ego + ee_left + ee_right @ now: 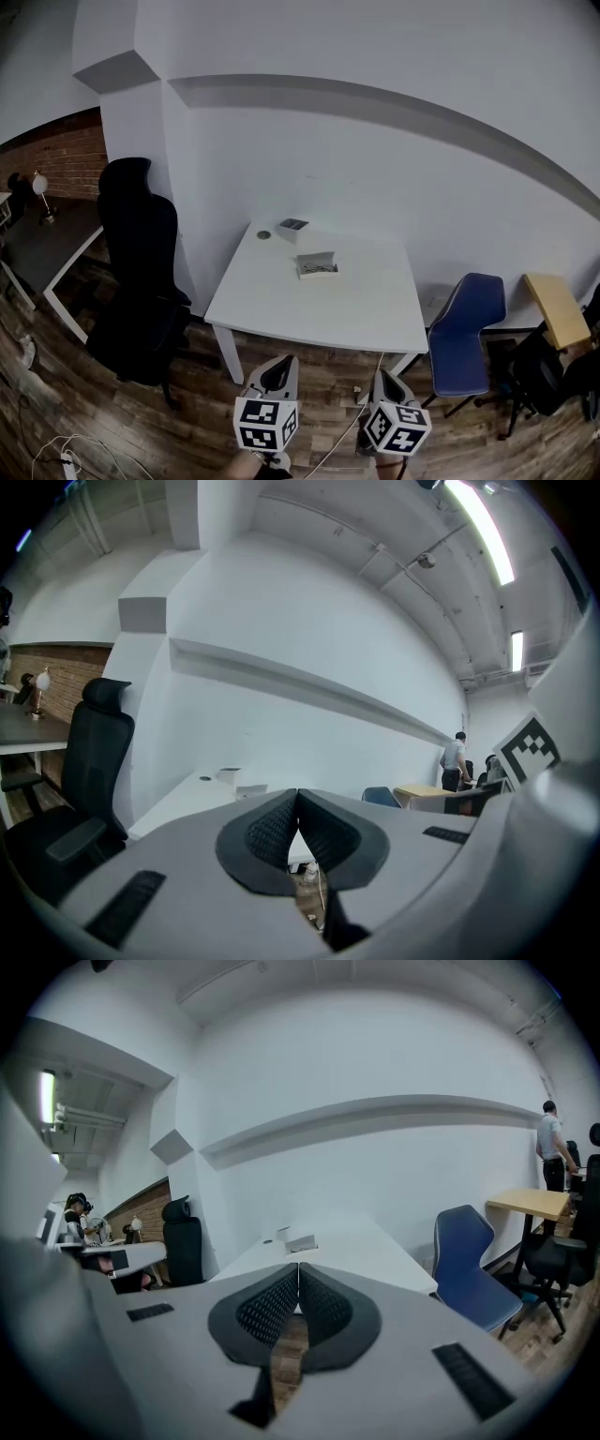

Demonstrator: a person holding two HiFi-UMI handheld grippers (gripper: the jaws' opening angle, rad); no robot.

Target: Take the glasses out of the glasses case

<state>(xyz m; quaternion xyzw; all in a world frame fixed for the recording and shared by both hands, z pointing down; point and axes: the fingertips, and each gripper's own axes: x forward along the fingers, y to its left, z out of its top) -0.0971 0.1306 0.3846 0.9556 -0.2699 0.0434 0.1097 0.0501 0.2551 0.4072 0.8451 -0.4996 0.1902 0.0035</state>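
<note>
An open grey glasses case (317,265) lies on the white table (366,309), toward its back middle, with the glasses showing as a dark shape inside. The same case appears small in the left gripper view (251,788) and in the right gripper view (301,1242). Both grippers hang well short of the table, over the wooden floor. My left gripper (276,371) is shut with nothing between its pads (272,829). My right gripper (389,383) is also shut and holds nothing, its pads (322,1303) touching at the tips.
A small dark box (293,226) and a round dark object (263,234) sit at the table's back. A black office chair (141,272) stands left of the table, a blue chair (466,333) to its right. A person (551,1147) stands far right.
</note>
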